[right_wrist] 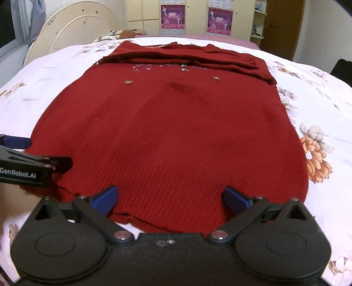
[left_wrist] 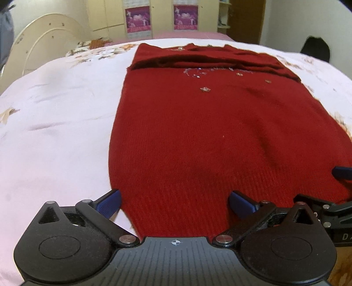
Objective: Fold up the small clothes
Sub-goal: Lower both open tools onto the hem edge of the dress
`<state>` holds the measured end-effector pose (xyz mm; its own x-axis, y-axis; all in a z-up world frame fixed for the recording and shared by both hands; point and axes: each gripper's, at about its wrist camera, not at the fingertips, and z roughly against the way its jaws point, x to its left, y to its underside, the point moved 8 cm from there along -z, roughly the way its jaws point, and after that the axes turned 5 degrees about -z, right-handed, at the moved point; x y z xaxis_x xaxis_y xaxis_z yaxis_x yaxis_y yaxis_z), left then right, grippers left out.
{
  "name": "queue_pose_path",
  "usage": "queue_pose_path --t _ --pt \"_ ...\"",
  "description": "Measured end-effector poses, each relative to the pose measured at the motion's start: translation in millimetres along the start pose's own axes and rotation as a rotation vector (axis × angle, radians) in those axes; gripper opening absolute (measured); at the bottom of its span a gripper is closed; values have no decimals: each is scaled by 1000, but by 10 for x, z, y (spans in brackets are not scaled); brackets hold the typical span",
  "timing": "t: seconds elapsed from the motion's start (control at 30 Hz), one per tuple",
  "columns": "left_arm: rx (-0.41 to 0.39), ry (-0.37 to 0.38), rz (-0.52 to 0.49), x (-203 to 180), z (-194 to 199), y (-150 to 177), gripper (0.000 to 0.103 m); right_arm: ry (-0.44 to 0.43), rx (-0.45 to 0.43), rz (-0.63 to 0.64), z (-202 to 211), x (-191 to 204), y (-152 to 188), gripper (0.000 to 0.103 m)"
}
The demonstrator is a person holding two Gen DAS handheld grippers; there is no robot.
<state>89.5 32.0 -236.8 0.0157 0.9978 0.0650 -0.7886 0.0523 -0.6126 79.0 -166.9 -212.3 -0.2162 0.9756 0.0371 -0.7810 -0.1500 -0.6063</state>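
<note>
1. We see a red knitted sweater (left_wrist: 198,136) lying flat on a bed cover (left_wrist: 55,132) of pale cloth printed with flowers. Its hem faces us and its neck is at the far end.
2. The sleeves are folded across the sweater's upper chest, forming a thick band just beyond the small sparkling decorations (left_wrist: 205,89) sewn on the front.
3. Our left gripper (left_wrist: 175,203) hovers at the sweater's near left hem corner. Its blue fingers (left_wrist: 110,203) are spread wide: one sits over the cover just beside the sweater's edge, the other over the knit. Nothing is pinched.
4. Our right gripper (right_wrist: 169,199) sits at the sweater's near hem toward the right side, its jaws spread wide, both blue fingers (right_wrist: 235,200) above the fabric, gripping nothing.
5. Beyond the sweater's neck end we see a cream headboard (right_wrist: 72,24), and cupboard doors (right_wrist: 198,13) bearing two purple posters (right_wrist: 172,16).
</note>
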Motion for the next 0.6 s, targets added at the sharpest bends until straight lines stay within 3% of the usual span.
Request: queue_pose_path --t 0.17,0.23,0.3,0.43,0.6 --pt "-9 -8 22 32 12 45 103 -14 10 9 8 -11 -8 100" --pt "11 -8 19 36 6 31 103 -11 5 -7 47 -36 -37 91" --pt "30 -9 19 40 11 17 103 -11 -11 -21 102 -86 -61 71" --pt "36 -26 14 52 34 28 103 16 -28 -86 213 -323 -81 60" --pt "36 18 -7 71 52 31 103 89 -21 -135 316 -687 -22 49"
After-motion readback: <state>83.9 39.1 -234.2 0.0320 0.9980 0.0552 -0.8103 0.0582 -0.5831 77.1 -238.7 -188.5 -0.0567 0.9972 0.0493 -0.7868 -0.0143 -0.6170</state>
